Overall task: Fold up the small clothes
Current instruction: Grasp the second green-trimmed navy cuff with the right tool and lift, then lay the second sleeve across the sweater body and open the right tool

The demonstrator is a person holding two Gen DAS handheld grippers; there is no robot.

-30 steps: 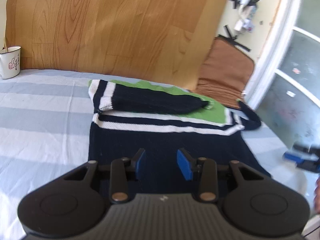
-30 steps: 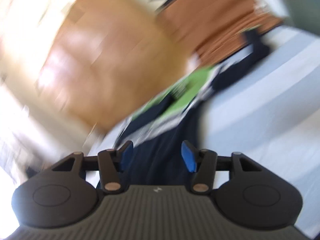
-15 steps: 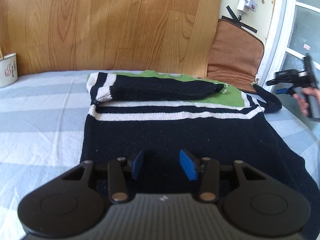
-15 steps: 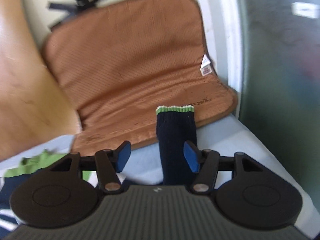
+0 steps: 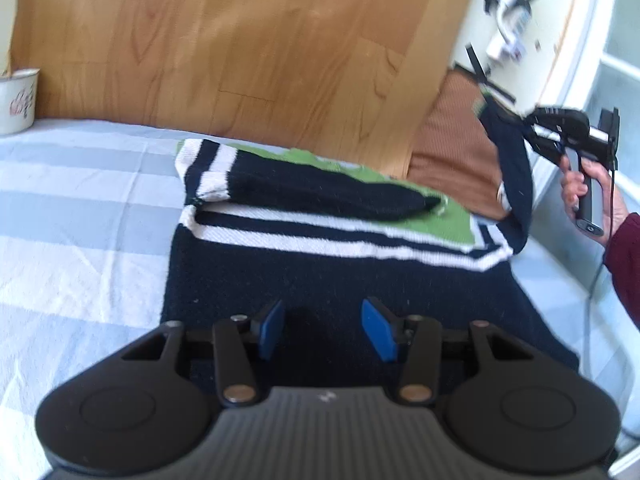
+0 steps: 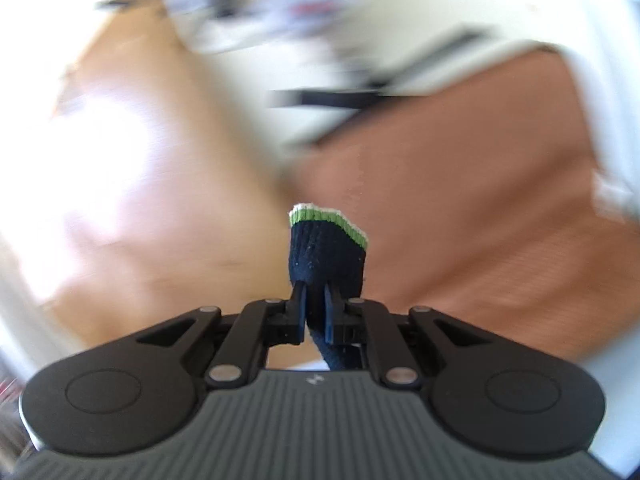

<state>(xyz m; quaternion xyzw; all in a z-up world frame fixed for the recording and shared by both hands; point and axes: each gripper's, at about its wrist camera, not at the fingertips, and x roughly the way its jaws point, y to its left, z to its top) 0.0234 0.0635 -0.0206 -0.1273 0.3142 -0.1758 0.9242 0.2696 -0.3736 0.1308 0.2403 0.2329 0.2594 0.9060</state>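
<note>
Small navy sweater (image 5: 344, 276) flat on the striped sheet (image 5: 80, 216), body toward the left gripper (image 5: 322, 334), green yoke at the far edge by the wooden board (image 5: 240, 52). Left sleeve (image 5: 304, 196) already folded across the chest. Right sleeve (image 5: 514, 184) lifted off the bed, rising in an arc from the shoulder toward the brown cushion (image 5: 452, 144), its green-trimmed cuff (image 6: 328, 240) pinched in the right gripper (image 6: 316, 312), jaws pressed together on the knit. Left gripper hovering low over the hem, pads (image 5: 272, 330) spread and opening a little wider, nothing between them, not pressing the cloth as far as can be told. Likely step: carrying the right sleeve over onto the chest. Main risk: with the body unpinned, a pull on the sleeve could drag the shoulder and the whole sweater sideways, skewing the striped band and disturbing the sleeve already folded. Only the cuff end gripped, so a fast swing could let the thick knit slip out, or leave the sleeve twisted and landing bunched instead of flat. Heavy blur in the right wrist view suggests quick motion, which raises both risks. Mug (image 5: 18, 100) at far left, well clear.
</note>
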